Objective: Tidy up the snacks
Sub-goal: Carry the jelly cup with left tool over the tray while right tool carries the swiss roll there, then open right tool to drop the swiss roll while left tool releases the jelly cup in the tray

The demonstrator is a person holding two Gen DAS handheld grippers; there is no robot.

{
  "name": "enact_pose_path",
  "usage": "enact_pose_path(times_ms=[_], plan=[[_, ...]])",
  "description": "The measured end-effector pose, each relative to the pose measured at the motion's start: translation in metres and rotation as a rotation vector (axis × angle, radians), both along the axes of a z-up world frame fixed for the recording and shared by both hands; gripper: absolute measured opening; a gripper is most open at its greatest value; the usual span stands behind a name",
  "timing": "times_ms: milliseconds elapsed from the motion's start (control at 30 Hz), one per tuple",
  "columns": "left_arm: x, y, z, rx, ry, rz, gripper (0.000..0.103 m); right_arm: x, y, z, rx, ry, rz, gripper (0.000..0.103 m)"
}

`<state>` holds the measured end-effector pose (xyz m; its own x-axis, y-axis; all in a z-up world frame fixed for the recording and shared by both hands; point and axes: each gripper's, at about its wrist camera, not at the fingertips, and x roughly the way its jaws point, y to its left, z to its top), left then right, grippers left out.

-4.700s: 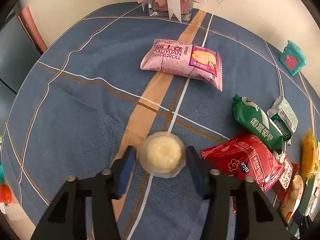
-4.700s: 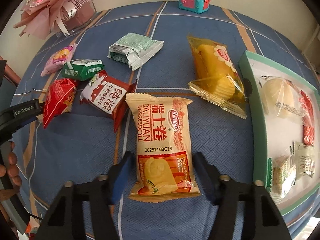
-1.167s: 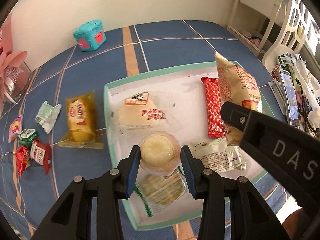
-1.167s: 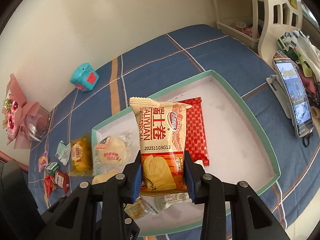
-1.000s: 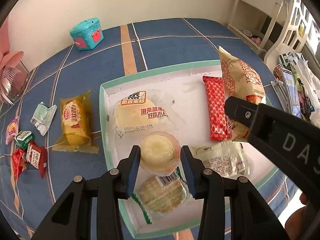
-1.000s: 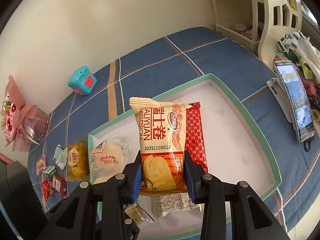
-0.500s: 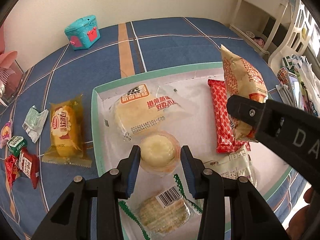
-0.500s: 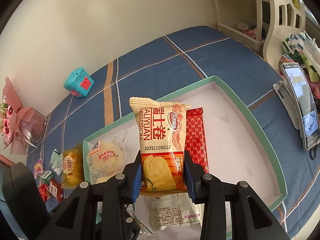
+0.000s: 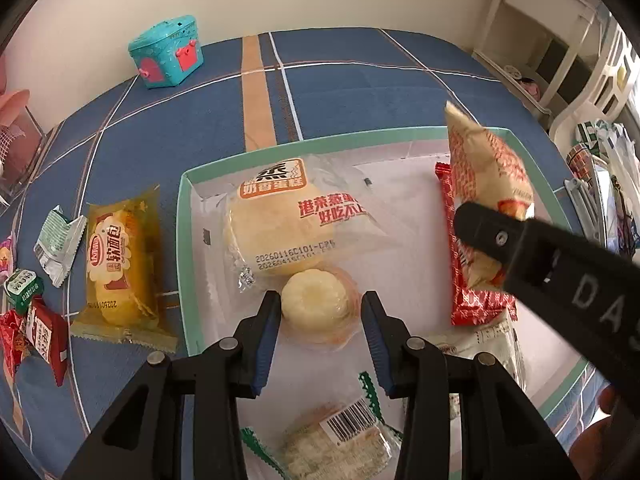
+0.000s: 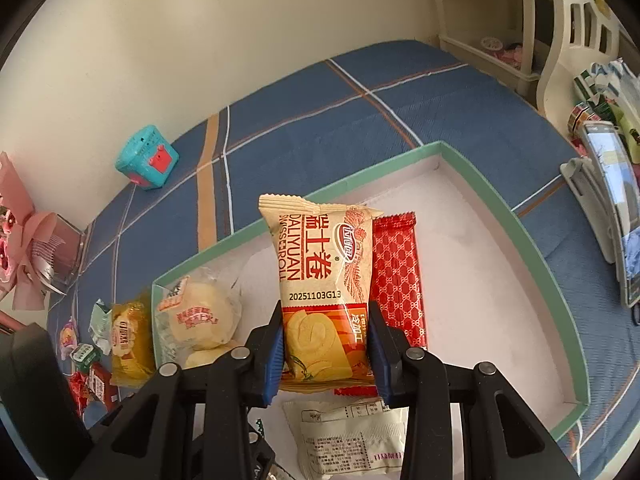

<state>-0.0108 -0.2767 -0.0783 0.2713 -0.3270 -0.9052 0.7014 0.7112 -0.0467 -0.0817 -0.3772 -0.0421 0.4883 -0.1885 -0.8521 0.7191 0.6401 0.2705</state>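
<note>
So the little round yellow cake in its clear cup (image 9: 318, 306) is pinched between the left tongs (image 9: 318, 320), just over the white floor of the green-rimmed tray (image 9: 320, 142), right beside the wrapped steamed bun (image 9: 288, 224). The right tongs (image 10: 326, 340) are clamped on the orange Swiss roll pack (image 10: 320, 280), held upright above the tray next to the red wafer bar (image 10: 396, 276). A yellow bread pack (image 9: 120, 260) lies on the blue checked bench (image 9: 360, 80) outside the tray.
</note>
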Motion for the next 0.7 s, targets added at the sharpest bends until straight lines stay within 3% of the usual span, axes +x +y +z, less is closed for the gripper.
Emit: enact_pose_path(times_ms=[500, 700], plan=[[0.010, -0.001, -0.004, -0.010, 0.023, 0.014, 0.043, 0.008, -0.001, -0.014, 0.017, 0.038, 0.004, 0.041], [0.012, 0.002, -0.002, -0.015, 0.046, 0.018, 0.056, 0.007, 0.000, -0.009, 0.021, 0.037, 0.011, 0.058]])
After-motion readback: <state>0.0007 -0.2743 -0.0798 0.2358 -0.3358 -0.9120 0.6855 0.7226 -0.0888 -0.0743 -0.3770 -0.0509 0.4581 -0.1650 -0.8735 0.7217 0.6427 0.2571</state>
